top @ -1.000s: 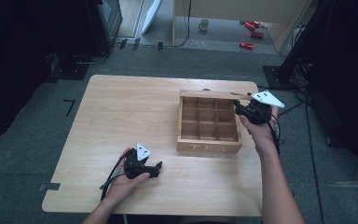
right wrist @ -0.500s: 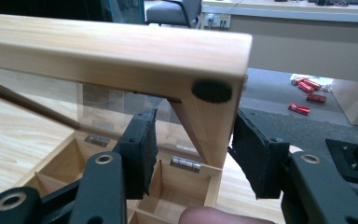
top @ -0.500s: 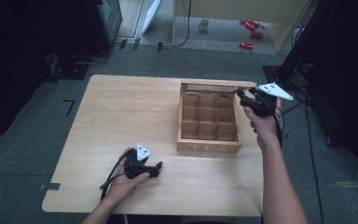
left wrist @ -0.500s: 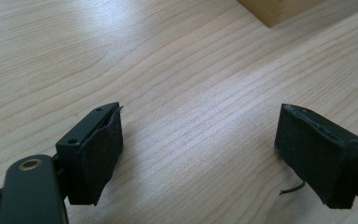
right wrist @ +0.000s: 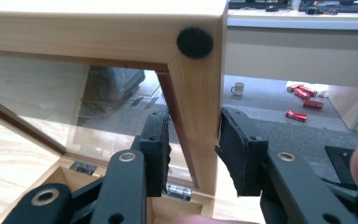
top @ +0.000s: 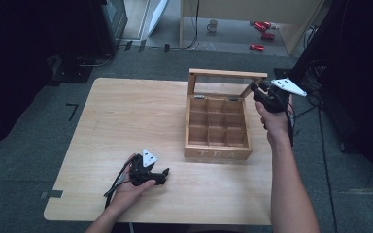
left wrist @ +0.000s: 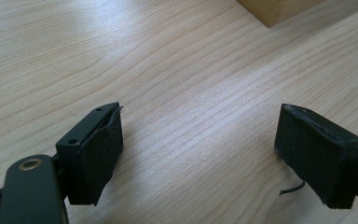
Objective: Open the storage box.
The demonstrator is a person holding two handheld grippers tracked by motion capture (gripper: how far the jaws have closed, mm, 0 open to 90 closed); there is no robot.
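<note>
A wooden tea box (top: 217,154) with several empty compartments stands right of the table's middle. Its glass-paned lid (top: 226,74) stands raised at the back. My right gripper (top: 255,91) is at the lid's right corner. In the right gripper view its jaws (right wrist: 193,149) have just closed and now press on both sides of the lid's wooden frame (right wrist: 196,93), near a black felt dot (right wrist: 195,43). My left gripper (top: 162,174) rests on the table near the front edge, held by a hand. Its pads (left wrist: 98,156) stand wide apart over bare wood, open with nothing between them.
The light wooden table (top: 126,111) has bare surface left of the box. A corner of the box (left wrist: 279,9) lies ahead of the left gripper. On the floor beyond the table are a mug (top: 213,24) and red cans (top: 262,29). Dark equipment flanks both sides.
The right gripper has moved up and back with the lid's corner, and the lid has swung from nearly flat to raised. The left gripper has stayed in place.
</note>
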